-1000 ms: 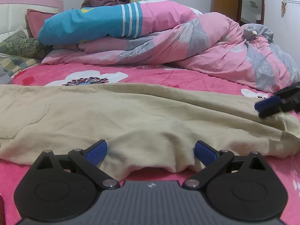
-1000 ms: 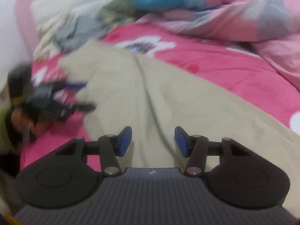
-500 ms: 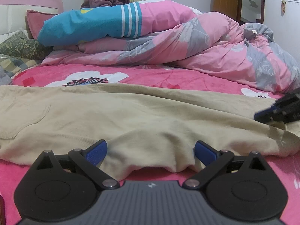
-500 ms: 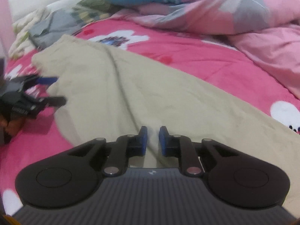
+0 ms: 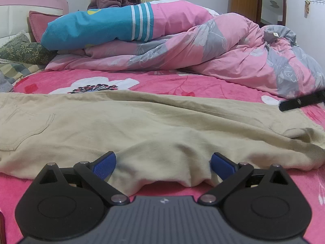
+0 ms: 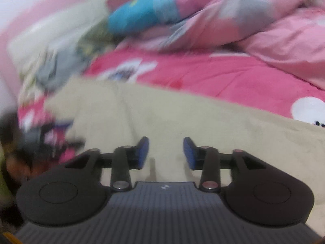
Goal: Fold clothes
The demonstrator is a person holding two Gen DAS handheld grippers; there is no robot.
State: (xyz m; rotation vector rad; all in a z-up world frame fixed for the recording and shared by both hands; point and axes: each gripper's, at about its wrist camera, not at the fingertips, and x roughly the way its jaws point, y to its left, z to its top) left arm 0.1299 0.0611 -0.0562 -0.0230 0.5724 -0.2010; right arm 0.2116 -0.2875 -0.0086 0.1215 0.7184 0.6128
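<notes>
Trousers (image 5: 142, 126) lie flat on the bed (image 5: 182, 83); the right hand-held gripper (image 6: 166, 152) has just reopened without cloth, the left hand-held gripper (image 5: 162, 162) stays wide open around a hem bulge: no fold begun.

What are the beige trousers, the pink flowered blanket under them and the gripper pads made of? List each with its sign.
Beige trousers: matte woven cloth, likely cotton twill; stitched pocket seams, soft creases.
Pink flowered blanket: plush fleece by its fuzzy, slightly napped surface, probably synthetic.
Blue pads on the left gripper: ribbed face, dull sheen, apparently rubber or soft plastic; the arms look like hard black plastic.
</notes>
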